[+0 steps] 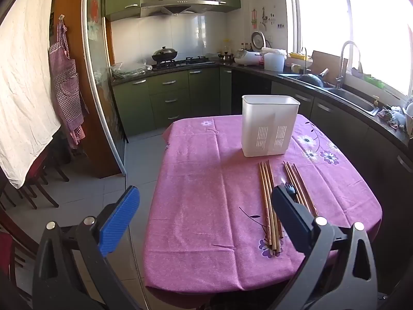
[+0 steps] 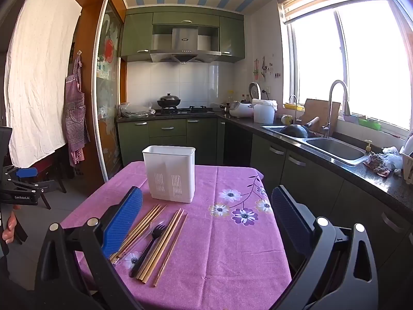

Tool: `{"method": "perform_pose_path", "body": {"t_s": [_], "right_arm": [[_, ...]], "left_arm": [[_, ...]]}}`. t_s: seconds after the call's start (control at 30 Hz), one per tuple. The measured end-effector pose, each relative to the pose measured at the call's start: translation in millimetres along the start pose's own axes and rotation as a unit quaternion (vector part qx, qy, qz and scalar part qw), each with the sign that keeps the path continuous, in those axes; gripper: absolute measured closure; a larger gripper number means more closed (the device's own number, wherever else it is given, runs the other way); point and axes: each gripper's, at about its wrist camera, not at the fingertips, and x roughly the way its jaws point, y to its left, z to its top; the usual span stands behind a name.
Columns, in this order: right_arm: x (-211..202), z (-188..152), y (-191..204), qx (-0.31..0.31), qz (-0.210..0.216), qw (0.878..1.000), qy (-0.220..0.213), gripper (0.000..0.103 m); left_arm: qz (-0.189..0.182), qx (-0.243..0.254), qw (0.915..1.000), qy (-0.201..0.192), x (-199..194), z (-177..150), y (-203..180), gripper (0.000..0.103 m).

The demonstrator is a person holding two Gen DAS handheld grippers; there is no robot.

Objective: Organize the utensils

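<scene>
Nothing is gathered yet: the white holder (image 2: 169,173) stands upright toward the far side of the surface (image 2: 222,245), and every utensil lies loose on the pink cloth just in front of it. Two bundles of chopsticks (image 2: 144,224) lie side by side, pointing roughly at the holder, with a black fork (image 2: 148,248) between them; something clear, perhaps a plastic spoon, seems to lie by the fork, but it is too faint to be sure. The left hand-held gripper (image 1: 206,222) hangs over the near edge with its jaws spread wide and nothing between them, its right finger overlapping the bundles in its own view. The right hand-held gripper (image 2: 206,222) is likewise released and empty, hovering near the holder's right front. The step in hand looks like the opening approach. The next move probably calls for lowering one gripper over a bundle, closing across the thin sticks so they do not scatter, then tipping them upright into one of the holder's compartments. The sticks lie flat and close together, so a clean pinch may be awkward, and the fork between the bundles could get nudged. Beyond the holder stand green cabinets, a stove with a wok (image 2: 169,100) and, to the right, a sink (image 2: 335,147); none of these intrudes.
</scene>
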Motion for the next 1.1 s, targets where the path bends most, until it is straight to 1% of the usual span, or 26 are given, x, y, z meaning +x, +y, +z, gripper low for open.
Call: {"method": "perform_pose_path", "body": {"t_s": [1.1], "right_arm": [[3.5,-4.9,-0.6,0.004,0.001,1.000,0.002,0.004]], "left_arm": [[0.004,0.005,1.0000,0.006,0.1,-0.1,-0.4,0.006]]}}
